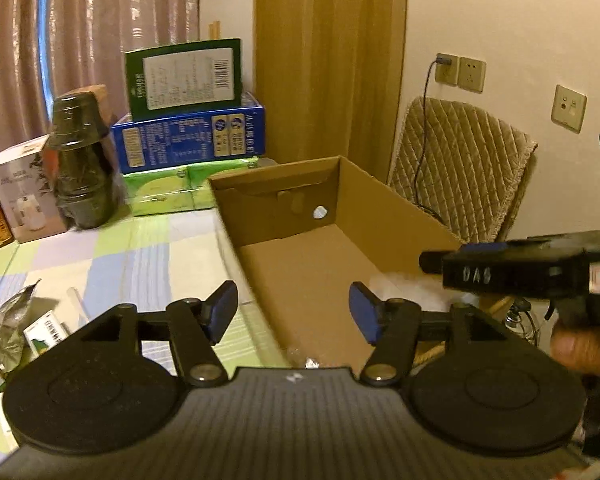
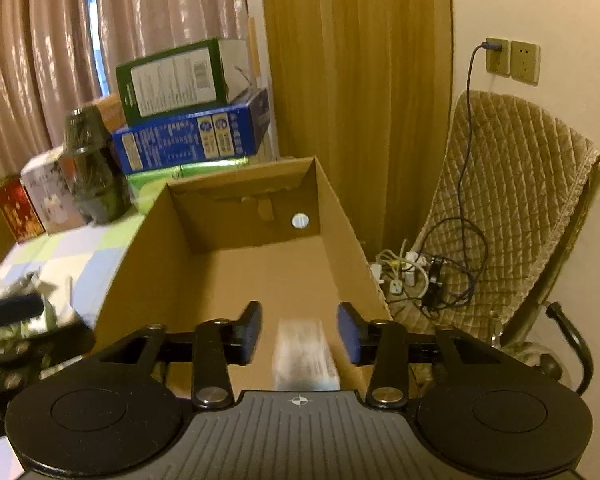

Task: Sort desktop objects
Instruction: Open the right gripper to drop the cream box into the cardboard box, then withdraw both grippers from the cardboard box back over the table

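Note:
An open cardboard box (image 1: 284, 200) (image 2: 236, 200) stands at the right end of the checked tablecloth (image 1: 120, 256). My left gripper (image 1: 294, 304) hangs open over the box's near left wall with nothing between its fingers. My right gripper (image 2: 300, 320) is open above the box's near end. A blurred white packet (image 2: 304, 356) shows below and between its fingers, and neither pad touches it. From the left wrist the right gripper (image 1: 432, 262) appears side-on over the box's right wall, held by a hand (image 1: 576, 348). A crumpled dark foil bag (image 1: 8, 328) and a small white labelled pack (image 1: 46, 330) lie on the cloth at the left.
Green and blue cartons (image 1: 188, 120) are stacked behind the box, beside a black wrapped stack of pots (image 1: 82, 160) and a white carton (image 1: 24, 188). A chair with a quilted cover (image 2: 508, 200), a power strip with tangled cables (image 2: 420, 276) and wall sockets (image 2: 512, 58) are off the table's right.

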Demonstrator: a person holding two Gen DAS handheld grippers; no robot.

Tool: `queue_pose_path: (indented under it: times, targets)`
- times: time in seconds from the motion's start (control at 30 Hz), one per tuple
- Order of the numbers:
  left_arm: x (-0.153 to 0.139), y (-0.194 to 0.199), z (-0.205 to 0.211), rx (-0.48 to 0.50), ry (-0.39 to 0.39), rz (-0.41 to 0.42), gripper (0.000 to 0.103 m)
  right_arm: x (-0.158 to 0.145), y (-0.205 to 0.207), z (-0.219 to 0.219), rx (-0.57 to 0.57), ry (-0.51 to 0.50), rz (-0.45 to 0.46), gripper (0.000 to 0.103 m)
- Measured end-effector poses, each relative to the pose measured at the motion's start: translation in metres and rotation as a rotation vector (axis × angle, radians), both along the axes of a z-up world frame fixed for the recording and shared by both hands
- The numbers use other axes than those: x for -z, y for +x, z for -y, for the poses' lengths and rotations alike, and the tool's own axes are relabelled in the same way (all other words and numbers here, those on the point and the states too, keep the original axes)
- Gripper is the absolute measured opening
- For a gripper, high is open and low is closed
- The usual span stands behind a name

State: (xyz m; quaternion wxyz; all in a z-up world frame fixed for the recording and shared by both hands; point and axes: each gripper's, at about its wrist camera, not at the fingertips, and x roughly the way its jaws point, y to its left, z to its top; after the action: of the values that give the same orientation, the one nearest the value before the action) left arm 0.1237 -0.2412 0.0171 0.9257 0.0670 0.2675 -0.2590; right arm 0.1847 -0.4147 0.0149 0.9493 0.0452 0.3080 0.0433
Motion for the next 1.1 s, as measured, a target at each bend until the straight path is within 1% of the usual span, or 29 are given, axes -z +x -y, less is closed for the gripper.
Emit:
queue_pose_path:
  times: [0.03, 0.07, 0.27, 0.4, 0.5, 0.67, 0.73, 0.8, 0.83, 1.03, 1.1]
  targets:
    - [0.0, -0.001, -0.005, -0.008, 0.0, -0.002, 0.058, -0.002, -0.001, 0.0, 0.001, 0.007, 0.009, 0.053]
    - [0.0, -0.003, -0.01, -0.016, 0.0, -0.005, 0.058, -0.004, -0.004, 0.0, 0.003, 0.008, 0.02, 0.055]
    - [0.004, -0.012, -0.039, -0.071, -0.009, -0.044, 0.058, -0.014, -0.02, -0.001, 0.007, 0.043, 0.034, 0.06]
    - [0.004, -0.021, -0.057, -0.1, -0.007, -0.054, 0.059, -0.022, -0.039, -0.006, 0.004, 0.06, 0.045, 0.063]
    - [0.003, -0.029, -0.069, -0.116, -0.006, -0.062, 0.061, -0.028, -0.054, -0.017, -0.015, 0.052, 0.048, 0.07]
    - [0.0, -0.045, -0.091, -0.145, 0.003, -0.061, 0.072, -0.033, -0.078, -0.038, -0.048, 0.048, 0.045, 0.081]
    - [-0.001, -0.052, -0.1, -0.156, 0.008, -0.058, 0.074, -0.033, -0.086, -0.047, -0.067, 0.045, 0.039, 0.084]
    - [-0.003, -0.058, -0.11, -0.172, 0.017, -0.047, 0.077, -0.033, -0.093, -0.056, -0.08, 0.047, 0.034, 0.087]
    - [-0.004, -0.061, -0.115, -0.181, 0.02, -0.044, 0.081, -0.033, -0.096, -0.06, -0.086, 0.047, 0.033, 0.089]
    - [-0.005, -0.072, -0.148, -0.236, 0.025, -0.049, 0.085, -0.035, -0.111, -0.085, -0.137, 0.027, 0.036, 0.096]
    - [-0.005, -0.075, -0.159, -0.256, 0.025, -0.051, 0.088, -0.036, -0.114, -0.093, -0.152, 0.021, 0.039, 0.099]
